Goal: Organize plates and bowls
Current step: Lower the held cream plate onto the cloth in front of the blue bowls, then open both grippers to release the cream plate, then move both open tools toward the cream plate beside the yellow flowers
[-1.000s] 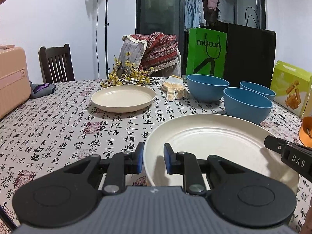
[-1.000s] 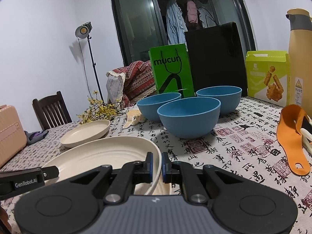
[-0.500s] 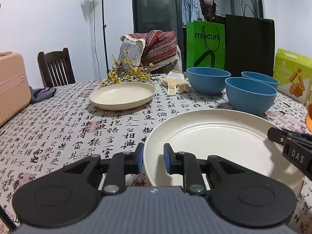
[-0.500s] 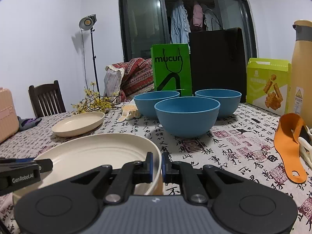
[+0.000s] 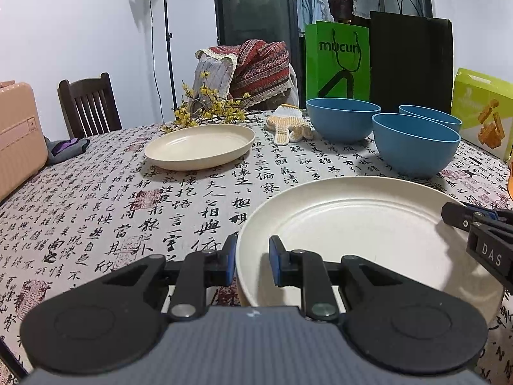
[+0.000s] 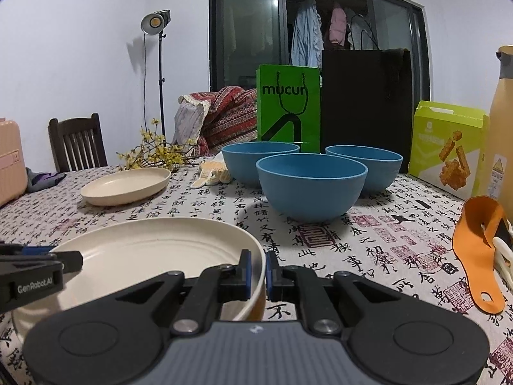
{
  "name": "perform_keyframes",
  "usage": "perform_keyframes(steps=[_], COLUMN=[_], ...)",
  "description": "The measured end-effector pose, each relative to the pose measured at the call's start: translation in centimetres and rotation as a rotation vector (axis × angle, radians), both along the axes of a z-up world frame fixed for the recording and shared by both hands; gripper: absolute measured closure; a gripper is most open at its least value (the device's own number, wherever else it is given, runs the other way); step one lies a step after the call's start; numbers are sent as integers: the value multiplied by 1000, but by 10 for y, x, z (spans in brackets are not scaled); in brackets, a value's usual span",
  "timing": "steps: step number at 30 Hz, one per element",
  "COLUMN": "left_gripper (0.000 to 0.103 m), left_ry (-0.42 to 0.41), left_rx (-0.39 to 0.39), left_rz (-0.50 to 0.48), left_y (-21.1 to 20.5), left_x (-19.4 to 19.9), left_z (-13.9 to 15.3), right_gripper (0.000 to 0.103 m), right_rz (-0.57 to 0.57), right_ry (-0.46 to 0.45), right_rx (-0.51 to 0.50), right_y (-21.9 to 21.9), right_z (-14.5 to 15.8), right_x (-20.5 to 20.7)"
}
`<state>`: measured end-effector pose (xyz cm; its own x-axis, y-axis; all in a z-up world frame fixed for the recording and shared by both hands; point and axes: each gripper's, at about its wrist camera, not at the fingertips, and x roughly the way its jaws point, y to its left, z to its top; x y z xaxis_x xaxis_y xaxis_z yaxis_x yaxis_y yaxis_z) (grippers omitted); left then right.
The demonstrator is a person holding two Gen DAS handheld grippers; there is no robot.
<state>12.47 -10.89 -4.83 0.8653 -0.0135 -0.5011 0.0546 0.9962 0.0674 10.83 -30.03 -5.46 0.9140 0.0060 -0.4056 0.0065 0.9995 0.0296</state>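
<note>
A large cream plate (image 5: 352, 224) (image 6: 144, 256) is held at two sides. My left gripper (image 5: 253, 256) is shut on its near left rim, and my right gripper (image 6: 257, 271) is shut on its right rim. Each gripper shows at the edge of the other's view. A smaller cream plate (image 5: 198, 146) (image 6: 125, 186) lies farther back on the left of the table. Three blue bowls stand upright and separate at the back right: one nearest (image 5: 413, 144) (image 6: 311, 189), one behind it to the left (image 5: 343, 118) (image 6: 259, 160), one to the right (image 5: 429, 117) (image 6: 365, 166).
The patterned tablecloth (image 5: 112, 211) also carries a yellow flower sprig (image 5: 208, 112), a knitted glove (image 5: 288, 123), a green bag (image 5: 336, 61), a black bag (image 5: 410, 64) and a snack box (image 6: 449, 147). An orange tool (image 6: 481, 256) and a tall bottle (image 6: 501, 122) stand at the right.
Both grippers keep their hold on the large plate. The views have levelled out and shifted a little, and the plate stays fixed between the fingers.
</note>
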Motion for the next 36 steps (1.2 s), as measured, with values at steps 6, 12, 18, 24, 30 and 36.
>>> perform_keyframes(steps=[6, 12, 18, 24, 30, 36], left_gripper=[82, 82, 81, 64, 39, 0], left_ry=[4, 28, 48, 35, -5, -29], left_rx=[10, -17, -63, -92, -101, -94], left_rz=[-3, -6, -29, -39, -49, -65], left_y=[-1, 3, 10, 21, 34, 47], left_x=[2, 4, 7, 7, 6, 4], left_z=[-2, -3, -1, 7, 15, 23], right_gripper=[93, 94, 89, 82, 48, 9], right_rz=[11, 13, 33, 51, 77, 93], right_ry=[31, 54, 61, 69, 41, 17], right_rx=[-31, -21, 48, 157, 168, 193], right_y=[2, 1, -8, -22, -24, -22], right_z=[-1, -2, -2, -1, 2, 10], right_x=[4, 7, 8, 9, 5, 5])
